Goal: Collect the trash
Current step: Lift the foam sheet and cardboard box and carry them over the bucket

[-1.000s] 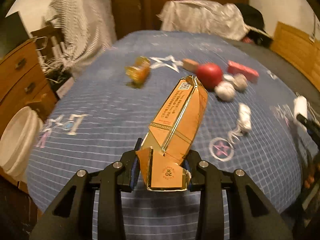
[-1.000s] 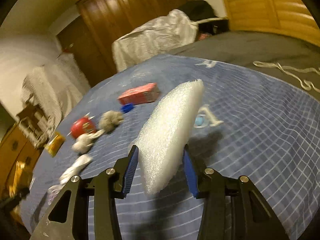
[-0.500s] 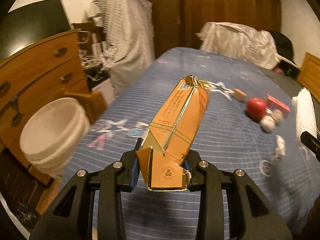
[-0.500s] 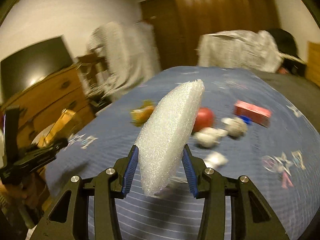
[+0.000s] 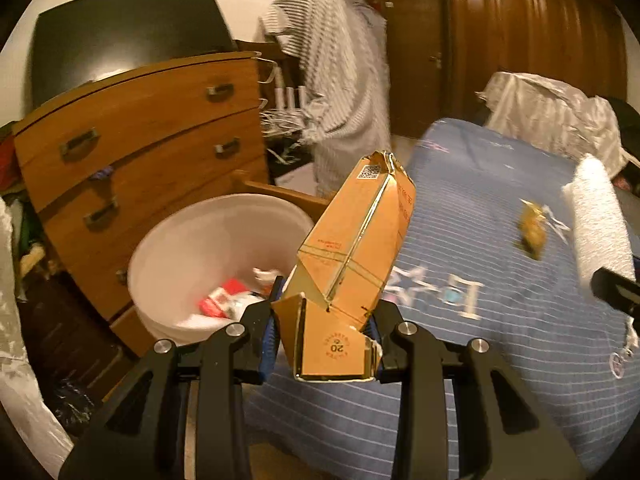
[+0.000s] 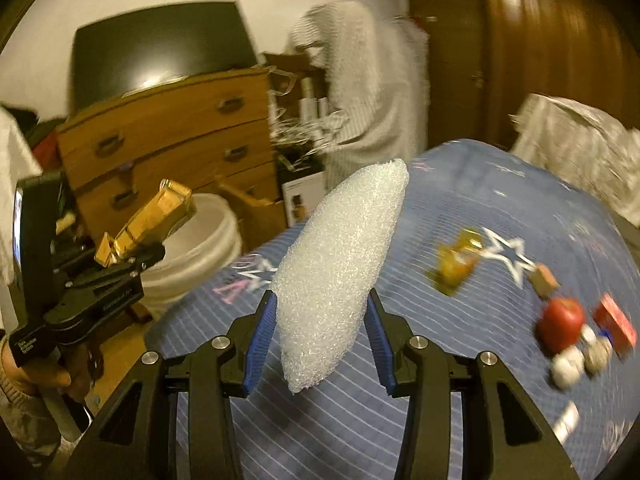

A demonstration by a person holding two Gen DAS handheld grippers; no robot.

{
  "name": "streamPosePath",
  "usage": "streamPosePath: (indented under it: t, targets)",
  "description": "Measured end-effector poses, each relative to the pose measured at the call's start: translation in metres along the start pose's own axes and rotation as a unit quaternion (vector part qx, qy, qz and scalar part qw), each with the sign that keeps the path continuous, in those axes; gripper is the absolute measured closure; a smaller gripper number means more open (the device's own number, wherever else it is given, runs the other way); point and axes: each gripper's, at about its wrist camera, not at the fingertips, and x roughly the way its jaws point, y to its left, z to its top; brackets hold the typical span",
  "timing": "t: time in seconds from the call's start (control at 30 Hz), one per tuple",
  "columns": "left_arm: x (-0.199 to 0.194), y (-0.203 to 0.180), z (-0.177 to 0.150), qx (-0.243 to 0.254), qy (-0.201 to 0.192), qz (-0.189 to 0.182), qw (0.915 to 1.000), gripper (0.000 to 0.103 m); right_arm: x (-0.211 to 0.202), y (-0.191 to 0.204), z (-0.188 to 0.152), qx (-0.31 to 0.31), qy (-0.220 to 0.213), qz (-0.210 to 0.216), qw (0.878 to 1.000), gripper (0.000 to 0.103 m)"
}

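the left gripper (image 5: 325, 334) is gripping the carton (image 5: 354, 248), its long axis pointing to 1 o'clock, with the bucket (image 5: 176, 240) lying at 10 o'clock, nearer this arm. the right gripper (image 6: 320, 338) is gripping the foam (image 6: 336, 276).

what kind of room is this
Most likely a bedroom: a bed with a blue checked cover, a wooden chest of drawers beside it, and tall wooden wardrobe doors behind. A white bucket by the bed serves as the trash bin.
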Motion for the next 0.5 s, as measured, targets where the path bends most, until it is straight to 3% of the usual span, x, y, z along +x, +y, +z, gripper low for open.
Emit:
streamPosePath:
  t: [0.5]
  targets:
    - [0.027, 0.086, 0.033, -0.014, -0.012, 0.077, 0.9969, 0.070, 0.104, 0.098, 0.098, -0.079, 0.042, 0.063, 0.994, 0.057]
